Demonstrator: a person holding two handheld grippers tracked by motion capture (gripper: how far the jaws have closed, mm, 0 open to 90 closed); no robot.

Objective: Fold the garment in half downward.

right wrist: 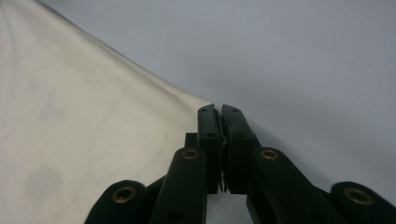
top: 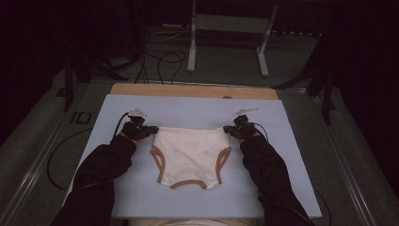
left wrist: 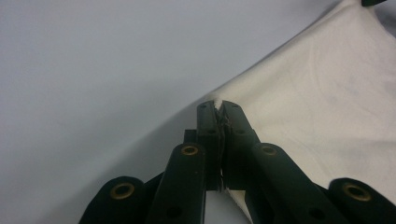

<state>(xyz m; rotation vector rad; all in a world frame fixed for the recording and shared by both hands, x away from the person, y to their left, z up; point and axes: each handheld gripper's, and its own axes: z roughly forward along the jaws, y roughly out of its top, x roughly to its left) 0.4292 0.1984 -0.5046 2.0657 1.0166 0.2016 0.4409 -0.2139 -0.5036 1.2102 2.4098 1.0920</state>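
I have both grippers clamped on the cream briefs (top: 190,157), one on each waistband corner. In the left gripper view the left gripper (left wrist: 218,106) has its jaws pinched together with a sliver of cloth showing between the tips, and the fabric runs away to the right of them. The right gripper (right wrist: 219,108) is likewise closed on the opposite corner, with the cloth spreading off to the left of its jaws. Between the two the waistband is drawn straight, and the tan-trimmed leg openings lie behind the jaws, toward me, flat on the pale blue mat (top: 291,141). I judge this the spreading step, nearly done. Next I'd lower both corners together, keeping the tension even, before letting go or folding.
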